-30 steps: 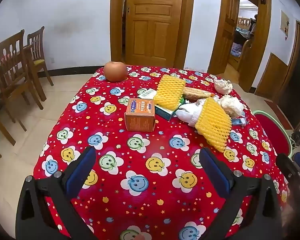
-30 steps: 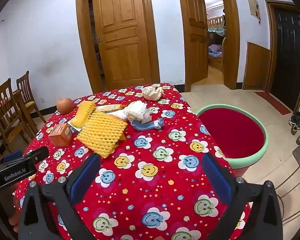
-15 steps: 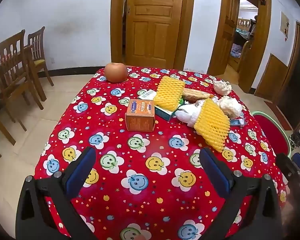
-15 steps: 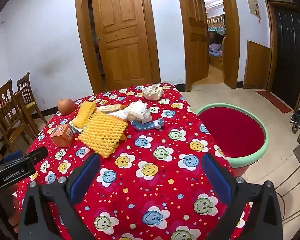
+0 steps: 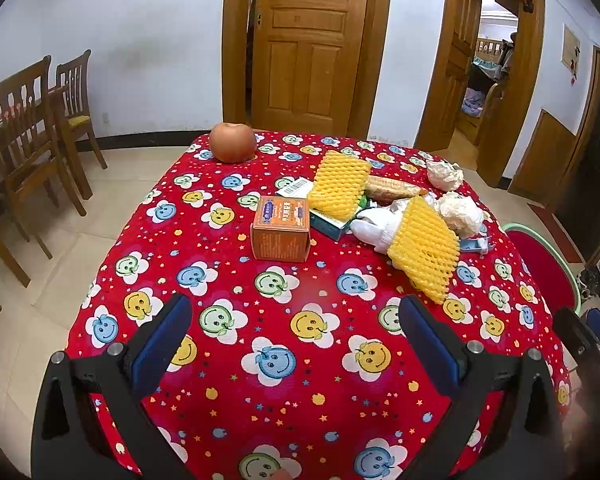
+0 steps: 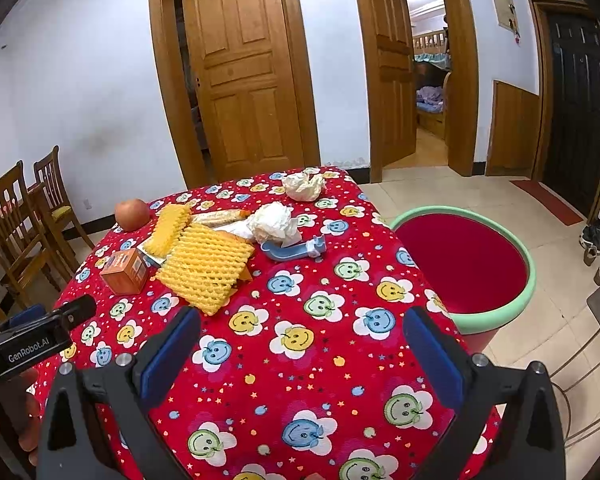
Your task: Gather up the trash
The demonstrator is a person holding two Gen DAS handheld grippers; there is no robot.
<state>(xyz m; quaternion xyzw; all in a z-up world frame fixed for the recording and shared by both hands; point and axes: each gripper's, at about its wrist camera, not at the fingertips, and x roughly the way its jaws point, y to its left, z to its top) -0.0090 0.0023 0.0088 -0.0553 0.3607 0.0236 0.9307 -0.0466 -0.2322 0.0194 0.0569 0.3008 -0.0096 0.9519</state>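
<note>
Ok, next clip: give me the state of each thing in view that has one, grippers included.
left gripper: open, empty, above the tablecloth.
right gripper: open, empty.
orange box: closed, upright.
near foam net: flat, over other trash.
far foam net: lying across a flat packet.
crumpled tissue: balled up.
apple: whole.
red bin: open-topped, beside the table.
middle door: closed.
</note>
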